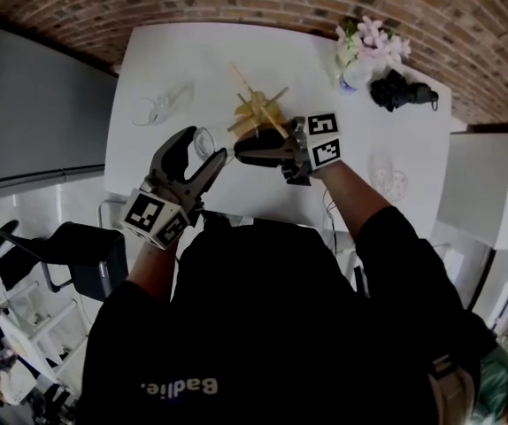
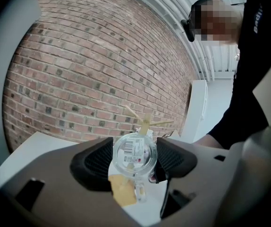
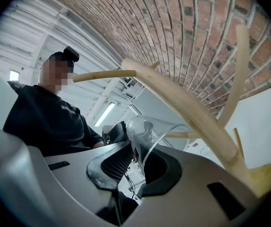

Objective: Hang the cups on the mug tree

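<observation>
LONG-DISTANCE HANDOVER AT THE MUG TREE: My left fingers (image 2: 97, 162) clamp the clear cup (image 2: 135, 150) by its sides, base toward the lens. The left gripper (image 2: 134, 161) holds it in the air just short of the mug tree (image 1: 258, 113). The right gripper (image 3: 142, 162) meets it from the tree side, its narrowly parted fingers straddling the rim wall of what I take to be the same cup. Whether those pads bite the glass, I cannot tell.

The danger, as I judge it, lies in this double hold. Smooth glass could twist or slip free if one hand pulls while the other grips, and it would drop to the white table (image 1: 192, 51). The wooden pegs crowd close over the right gripper, so a careless swing could tip the tree.

Room is tight ahead, where the brick wall (image 2: 102, 56) rises beyond the table's far edge. It is freer to the left, though a second cup (image 1: 158, 107) rests there, well apart from the flowers (image 1: 371, 42) at the far right corner.
</observation>
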Motion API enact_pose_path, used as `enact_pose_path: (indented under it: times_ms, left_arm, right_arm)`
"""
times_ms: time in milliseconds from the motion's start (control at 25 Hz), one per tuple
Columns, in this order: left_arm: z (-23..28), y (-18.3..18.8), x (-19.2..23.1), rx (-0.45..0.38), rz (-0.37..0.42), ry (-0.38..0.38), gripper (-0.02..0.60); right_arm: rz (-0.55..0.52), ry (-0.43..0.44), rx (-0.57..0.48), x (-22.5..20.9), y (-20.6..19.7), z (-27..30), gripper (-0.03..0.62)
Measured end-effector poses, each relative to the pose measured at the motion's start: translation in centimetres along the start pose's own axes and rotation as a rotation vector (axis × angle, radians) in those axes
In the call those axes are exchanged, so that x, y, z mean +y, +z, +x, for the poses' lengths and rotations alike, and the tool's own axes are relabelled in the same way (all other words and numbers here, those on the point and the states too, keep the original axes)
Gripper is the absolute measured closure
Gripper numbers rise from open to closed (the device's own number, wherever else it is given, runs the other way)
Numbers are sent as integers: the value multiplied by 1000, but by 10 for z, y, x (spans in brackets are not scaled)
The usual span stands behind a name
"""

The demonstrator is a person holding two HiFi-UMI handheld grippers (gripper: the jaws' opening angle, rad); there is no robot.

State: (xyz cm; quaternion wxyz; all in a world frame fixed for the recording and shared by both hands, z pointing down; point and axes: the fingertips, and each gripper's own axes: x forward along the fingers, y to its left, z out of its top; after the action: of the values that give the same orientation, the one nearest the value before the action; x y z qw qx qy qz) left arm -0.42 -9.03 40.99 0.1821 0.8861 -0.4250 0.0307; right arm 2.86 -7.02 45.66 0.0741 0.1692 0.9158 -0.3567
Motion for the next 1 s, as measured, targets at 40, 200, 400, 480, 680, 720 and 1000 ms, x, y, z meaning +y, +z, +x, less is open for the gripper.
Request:
enact_pose_path:
  times_ms: [40, 200, 400, 480, 680, 720, 1000]
  left_arm:
    - [1, -1, 0, 2, 0, 1, 293]
    - [7, -7, 1, 9, 8, 4, 293]
    - [10, -9, 2, 5, 22, 8, 295]
    - [11, -10, 2, 3, 26, 7, 295]
    - [14, -13, 2, 11, 37, 6, 295]
    - [15, -14, 2, 14, 35, 3, 295]
    - [16, -19, 6, 29, 46, -14, 295]
  right_arm:
    - [4, -1, -1, -1, -1, -1, 513]
    - [25, -12, -1, -7, -4, -7, 510]
    - [45, -18, 1, -12, -7, -10, 500]
    - [48, -19, 3, -13, -7, -10, 499]
    - [63, -30, -2, -17, -7, -15, 493]
    - [68, -34, 0, -17, -7, -16, 491]
    - [84, -57, 26, -21, -11, -16, 488]
